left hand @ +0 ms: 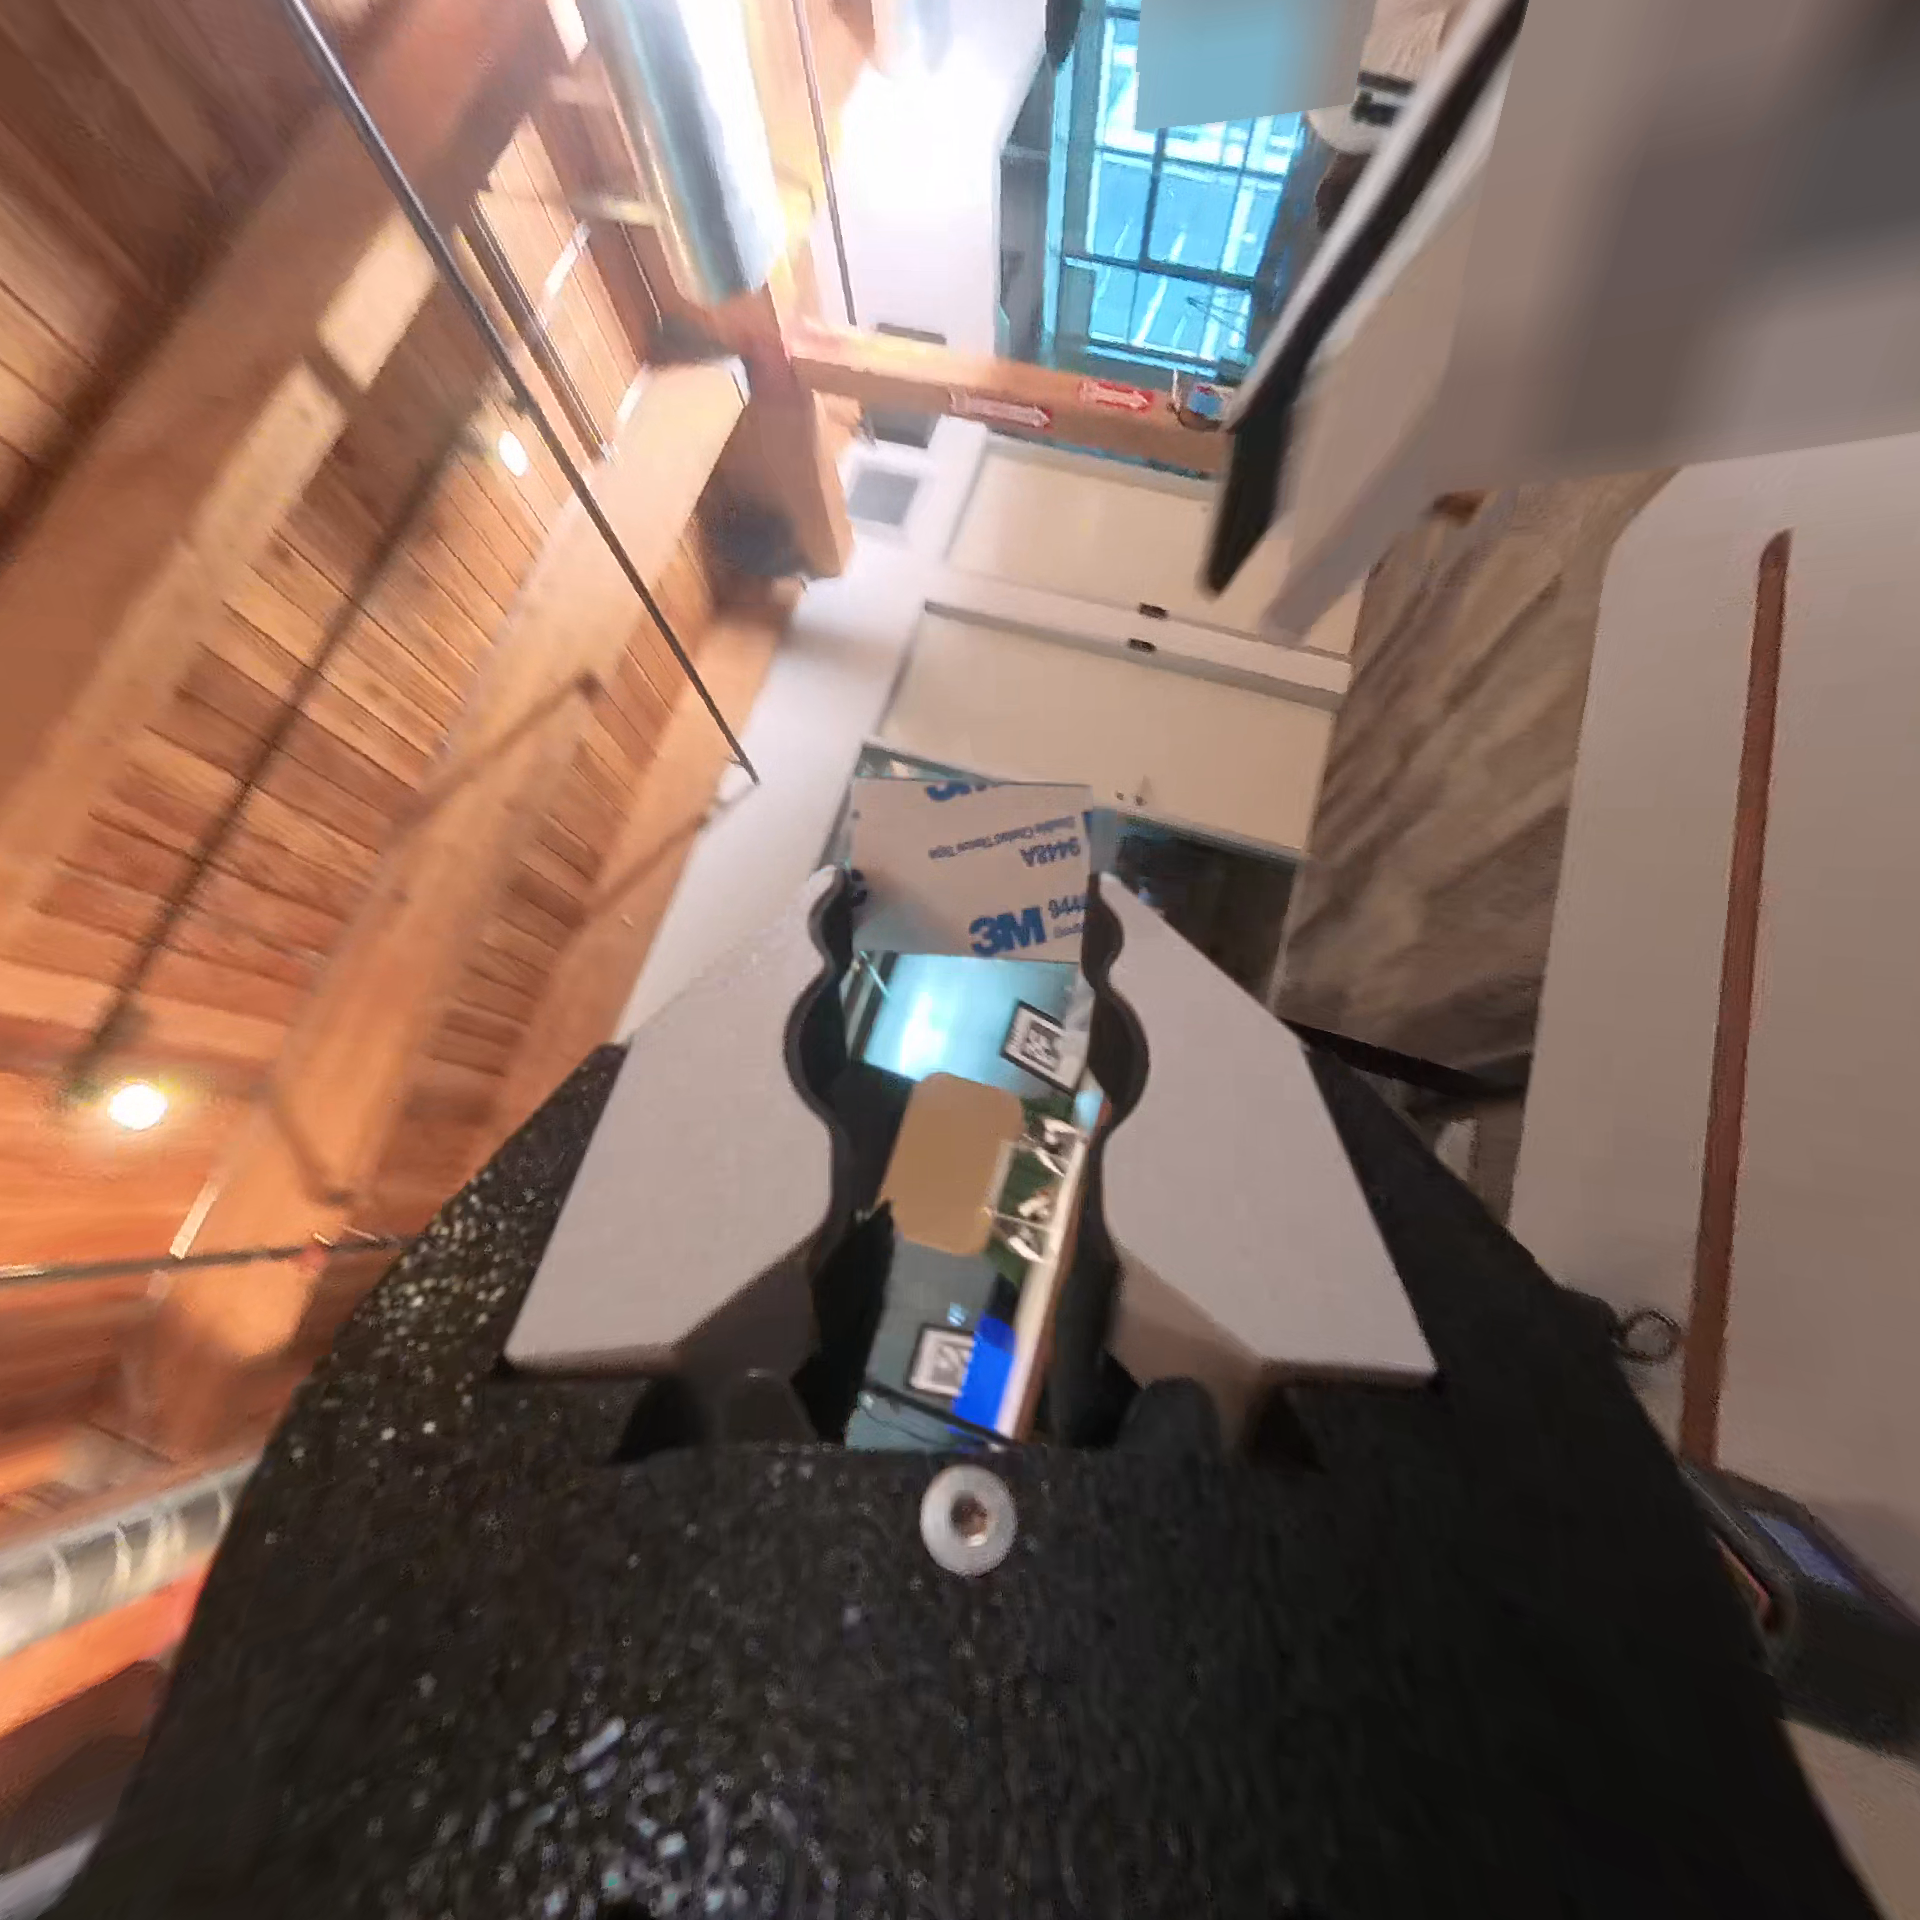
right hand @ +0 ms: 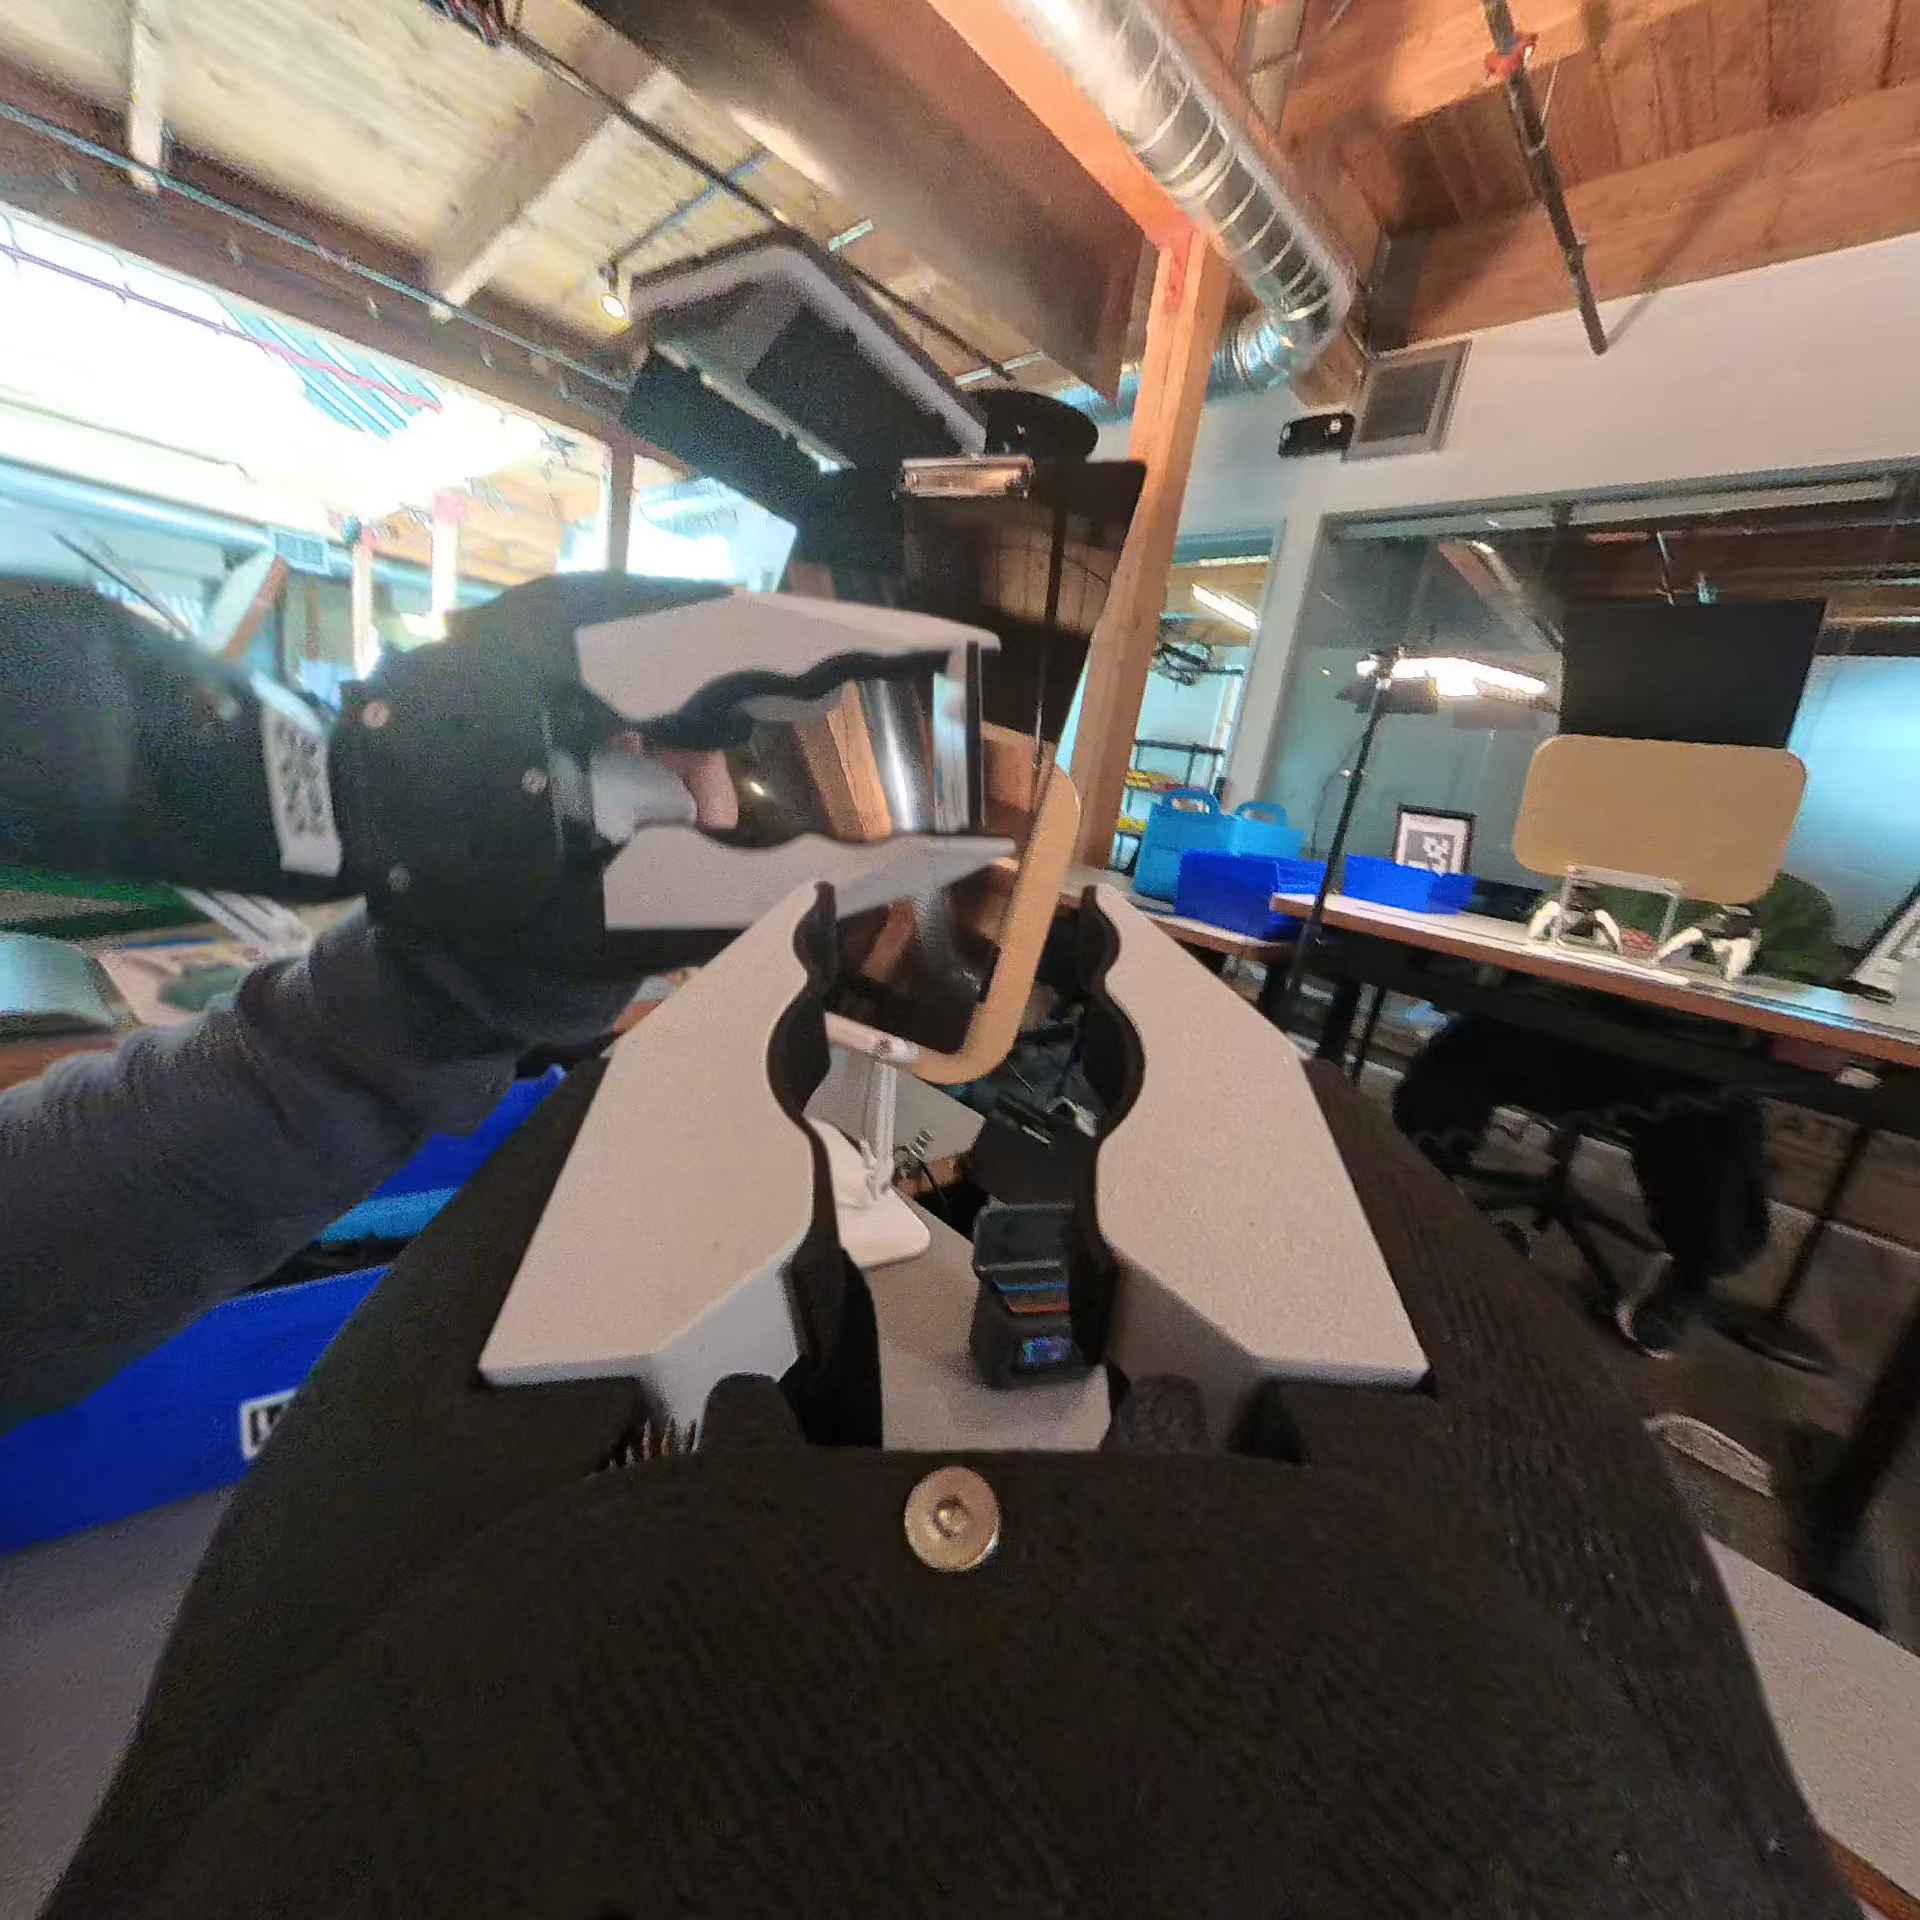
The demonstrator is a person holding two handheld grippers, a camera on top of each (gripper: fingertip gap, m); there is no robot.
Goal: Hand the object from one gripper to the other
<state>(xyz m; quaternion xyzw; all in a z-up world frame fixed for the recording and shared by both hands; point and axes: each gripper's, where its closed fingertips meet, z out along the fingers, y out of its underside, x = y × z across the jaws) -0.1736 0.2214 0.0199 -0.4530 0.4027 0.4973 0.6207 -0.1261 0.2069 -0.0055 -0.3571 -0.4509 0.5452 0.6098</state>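
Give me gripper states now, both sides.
Left gripper: shut on the mirror panel.
Right gripper: open, panel's corner between its fingers, not clamped.

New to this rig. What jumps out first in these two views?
In the right wrist view, the left gripper reaches in from the left, its jaws clamped on a mirror-faced panel with a tan edge. The panel's lower corner hangs between the open jaws of the right gripper. Further right, a tan board stands on a table.

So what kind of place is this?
Probably a converted-loft workshop or lab: exposed wooden ceiling beams, a silver corrugated air duct, and long work tables carrying blue plastic bins.
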